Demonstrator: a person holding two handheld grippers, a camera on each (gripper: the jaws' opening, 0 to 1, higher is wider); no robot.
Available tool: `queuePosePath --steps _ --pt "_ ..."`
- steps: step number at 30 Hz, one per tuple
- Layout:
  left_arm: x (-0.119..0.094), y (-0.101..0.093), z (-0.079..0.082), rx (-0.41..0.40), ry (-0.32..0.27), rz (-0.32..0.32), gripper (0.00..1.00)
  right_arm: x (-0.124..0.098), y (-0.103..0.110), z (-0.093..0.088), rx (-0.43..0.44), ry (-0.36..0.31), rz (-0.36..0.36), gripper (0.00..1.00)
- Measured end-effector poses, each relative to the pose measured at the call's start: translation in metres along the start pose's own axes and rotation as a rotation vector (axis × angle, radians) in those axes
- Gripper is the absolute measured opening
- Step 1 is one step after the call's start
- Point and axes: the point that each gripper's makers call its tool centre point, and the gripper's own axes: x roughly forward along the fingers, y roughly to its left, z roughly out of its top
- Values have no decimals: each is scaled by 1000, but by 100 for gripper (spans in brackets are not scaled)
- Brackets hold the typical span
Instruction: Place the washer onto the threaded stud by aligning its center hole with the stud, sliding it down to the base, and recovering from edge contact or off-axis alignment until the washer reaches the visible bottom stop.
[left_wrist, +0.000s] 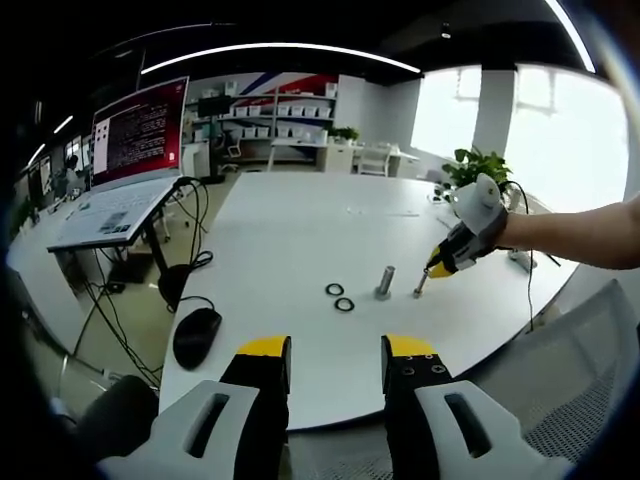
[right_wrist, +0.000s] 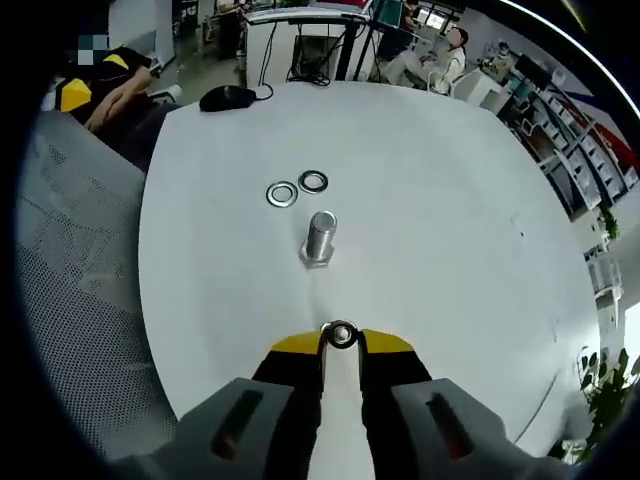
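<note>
Pinching a washer (right_wrist: 341, 335) at its tips, the right gripper (right_wrist: 341, 340) sits low near the table (right_wrist: 450, 200). Straight ahead, the stud (right_wrist: 319, 238) stands upright, well apart. Beyond lie two spare washers (right_wrist: 297, 188). Farther back, the left gripper (left_wrist: 335, 362) hangs open.

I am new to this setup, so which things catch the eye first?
The short silver threaded stud stands upright mid-table, with two flat metal ring washers lying just beyond it. The right tongs, yellow-tipped, pinch a third small metal washer near the stud.
</note>
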Motion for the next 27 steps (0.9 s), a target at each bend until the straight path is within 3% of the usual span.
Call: queuePosePath --steps 22,27 --pt "0 1 1 -8 -2 10 34 31 13 -19 -12 80 40 15" --pt "0 1 1 -10 -3 12 34 34 17 -19 14 63 61 16"
